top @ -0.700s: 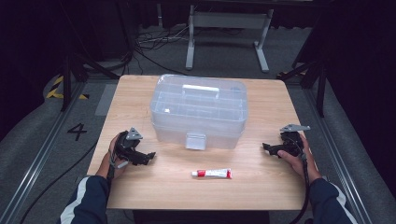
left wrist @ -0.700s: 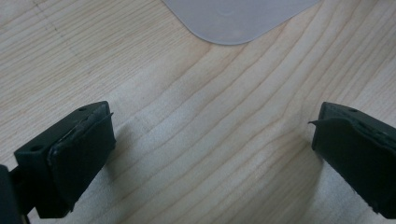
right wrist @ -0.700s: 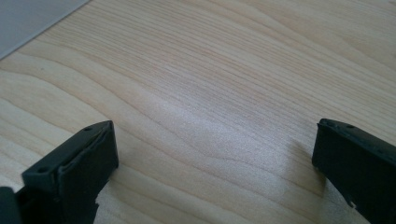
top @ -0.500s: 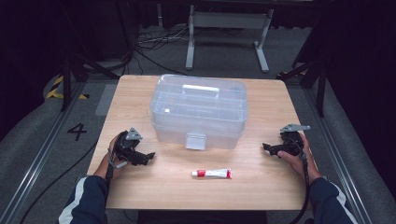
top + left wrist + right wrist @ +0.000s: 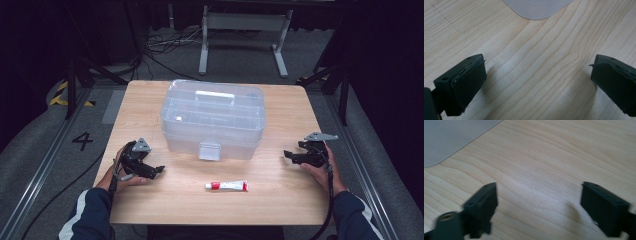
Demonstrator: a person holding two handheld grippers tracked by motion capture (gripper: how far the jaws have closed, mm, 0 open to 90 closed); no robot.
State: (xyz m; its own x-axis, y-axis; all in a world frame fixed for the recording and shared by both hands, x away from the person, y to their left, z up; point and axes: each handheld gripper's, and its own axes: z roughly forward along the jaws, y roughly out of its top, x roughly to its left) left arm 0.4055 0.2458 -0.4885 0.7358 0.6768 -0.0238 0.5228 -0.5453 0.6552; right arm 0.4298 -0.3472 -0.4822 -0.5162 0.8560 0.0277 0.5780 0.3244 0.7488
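Currently both grippers, left [image 5: 159,170] and right [image 5: 287,154], are spread empty beside the box [image 5: 212,120]; its latch [image 5: 209,150] should be approached squarely.

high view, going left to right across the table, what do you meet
left gripper → tube → right gripper; the clear plastic box sits farther back, spanning the middle above the tube.
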